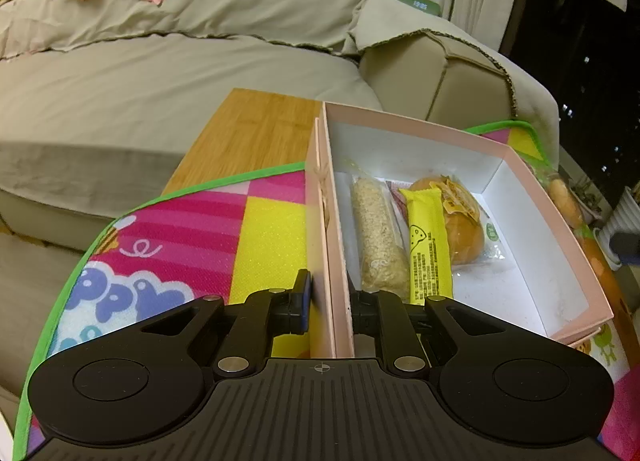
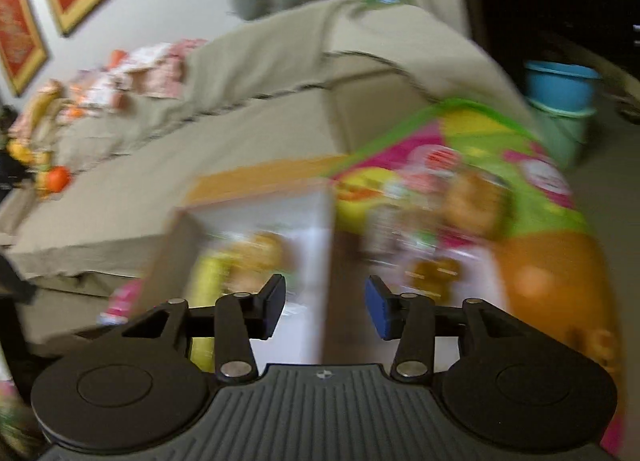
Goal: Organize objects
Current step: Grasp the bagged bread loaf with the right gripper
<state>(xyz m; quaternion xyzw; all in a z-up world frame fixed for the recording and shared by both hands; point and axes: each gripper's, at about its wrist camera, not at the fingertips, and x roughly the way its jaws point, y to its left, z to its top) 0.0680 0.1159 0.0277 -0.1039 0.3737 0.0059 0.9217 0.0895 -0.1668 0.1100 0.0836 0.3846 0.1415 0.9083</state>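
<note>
Clearly the left tool (image 1: 328,301) is clamped on the near wall of the pink box (image 1: 560,217), probably to steady it. Inside, at 1 o'clock, lie the yellow bar (image 1: 428,245), grain roll (image 1: 376,233) and bun (image 1: 464,221). Over the box edge, the right tool (image 2: 325,307) stands partly open and empty, above the colourful mat (image 2: 532,261) on the counter (image 1: 248,133).

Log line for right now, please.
left claw: shut on box wall | right claw: open, empty | box: three snacks inside

An open pink box (image 1: 560,221) with a white inside lies on the colourful mat. Inside it, against its left wall, a crumbly snack stick (image 1: 378,233), a yellow bar (image 1: 428,249) and a wrapped bun (image 1: 464,221) lie side by side.
</note>
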